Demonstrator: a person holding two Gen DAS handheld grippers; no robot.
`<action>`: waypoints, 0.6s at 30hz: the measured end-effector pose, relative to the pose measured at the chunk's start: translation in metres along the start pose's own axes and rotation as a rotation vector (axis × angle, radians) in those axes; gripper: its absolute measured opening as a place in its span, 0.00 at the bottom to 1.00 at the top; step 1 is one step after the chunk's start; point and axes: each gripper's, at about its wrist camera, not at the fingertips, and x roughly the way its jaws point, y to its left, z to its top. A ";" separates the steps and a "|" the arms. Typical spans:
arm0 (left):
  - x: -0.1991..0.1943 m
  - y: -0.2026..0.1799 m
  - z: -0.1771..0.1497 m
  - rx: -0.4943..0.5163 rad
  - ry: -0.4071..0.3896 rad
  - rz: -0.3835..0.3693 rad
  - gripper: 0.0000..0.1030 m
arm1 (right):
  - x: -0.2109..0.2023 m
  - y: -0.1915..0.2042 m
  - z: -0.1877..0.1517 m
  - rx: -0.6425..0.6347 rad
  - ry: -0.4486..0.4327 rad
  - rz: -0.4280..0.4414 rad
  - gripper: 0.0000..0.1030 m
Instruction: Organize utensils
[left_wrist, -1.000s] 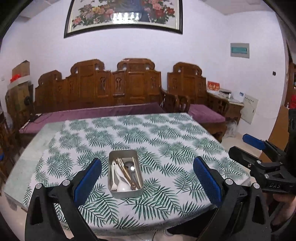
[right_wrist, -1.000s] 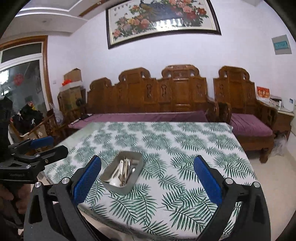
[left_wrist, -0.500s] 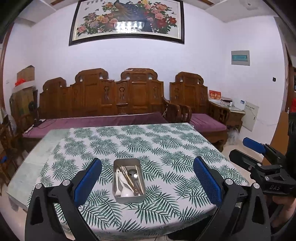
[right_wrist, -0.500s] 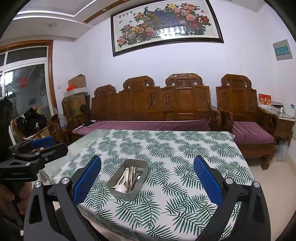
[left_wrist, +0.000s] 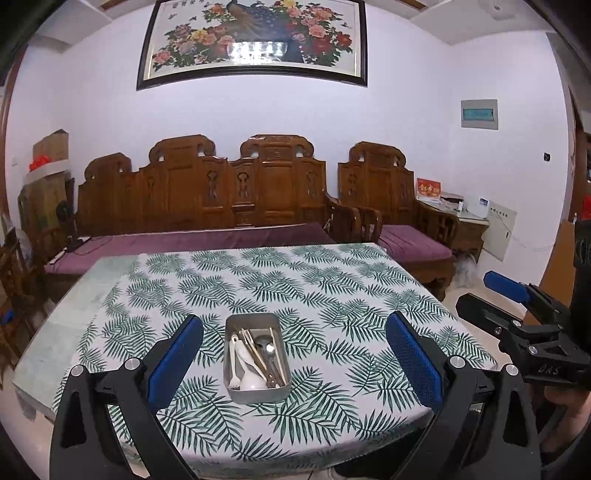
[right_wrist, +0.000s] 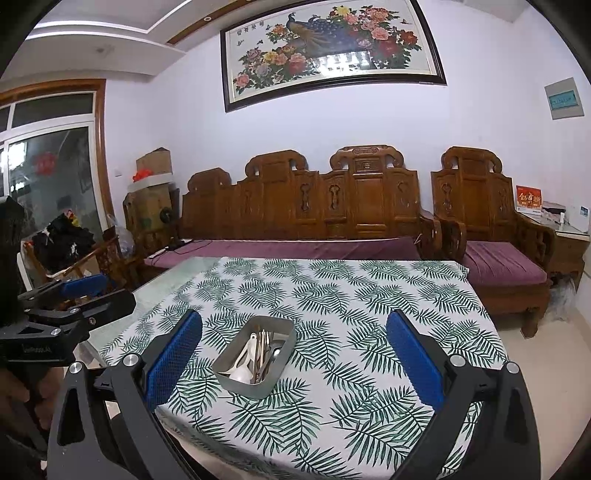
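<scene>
Right, both tools are up off the table, jaws spread wide, nothing held. Left tool (left_wrist: 293, 356) looks straight down its fingers at the metal tray (left_wrist: 256, 394); the tray sits just ahead, between the two pads. From the right tool (right_wrist: 293, 356) the tray (right_wrist: 240, 382) is ahead and slightly left of centre, turned at an angle.

All the utensils I can see are already in the tray: white plastic spoon (left_wrist: 248, 376), white fork (left_wrist: 233, 363), chopsticks (left_wrist: 258, 356), a metal spoon (left_wrist: 266, 347). They lie mixed and overlapping, not sorted. None are loose on the cloth.

Step, my read: this fits either a jumbled tray waiting to be sorted or a collection job finished into the tray. Can't settle it, so no move called.

Surface: table (left_wrist: 332, 295) under a green leaf-print cloth, bare pale top exposed on my left edge. Room: carved wooden bench (left_wrist: 236, 192) with purple cushions beyond the table, framed peacock painting (left_wrist: 255, 40) on a white wall.
</scene>
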 end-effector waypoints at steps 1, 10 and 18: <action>0.000 0.000 0.000 0.000 0.000 0.000 0.93 | 0.000 0.000 0.000 -0.001 0.000 0.000 0.98; 0.000 -0.001 -0.002 0.005 -0.003 0.000 0.93 | 0.000 0.000 0.000 -0.001 0.000 0.001 0.98; -0.001 -0.003 -0.002 0.017 -0.014 0.009 0.93 | 0.000 -0.001 0.000 -0.001 0.001 0.000 0.98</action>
